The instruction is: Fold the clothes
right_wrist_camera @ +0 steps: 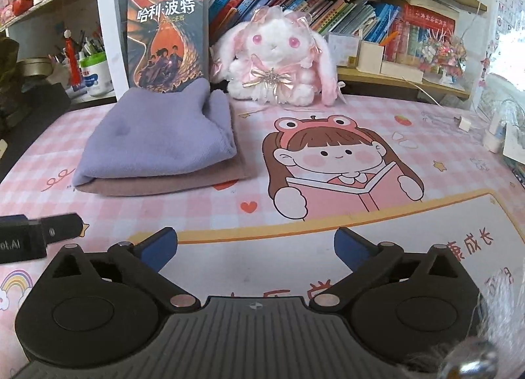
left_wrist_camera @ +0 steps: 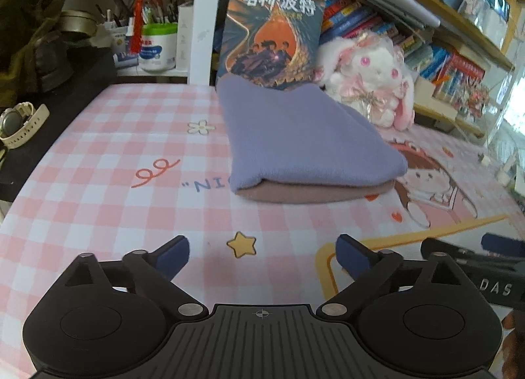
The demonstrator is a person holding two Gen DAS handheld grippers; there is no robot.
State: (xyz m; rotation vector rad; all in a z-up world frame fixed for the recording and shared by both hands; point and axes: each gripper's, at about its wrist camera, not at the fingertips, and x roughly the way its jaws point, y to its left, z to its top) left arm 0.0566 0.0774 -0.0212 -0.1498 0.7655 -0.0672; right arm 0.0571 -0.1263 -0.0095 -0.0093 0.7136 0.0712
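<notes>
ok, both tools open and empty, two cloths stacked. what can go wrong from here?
1. The folded lavender fleece cloth sits skewed on the folded mauve cloth beneath; a pinch at the near edge may catch only one layer and unfold it.
2. The upright Harry Potter paperback stands right behind the stack; pushing the stack back could topple it.
3. The left tool and right tool sit close together and could collide when reaching.

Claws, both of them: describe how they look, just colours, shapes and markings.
The left claw and right claw look alike: matte black bodies with two round housings, ribbed centre plate bearing a small crosshair mark, silver pivot pins, angular black linkage arms, and fingers tipped with blue pads. Each one's side, seen from the other's camera, carries partial white lettering. No cables or sleeves are visible.
</notes>
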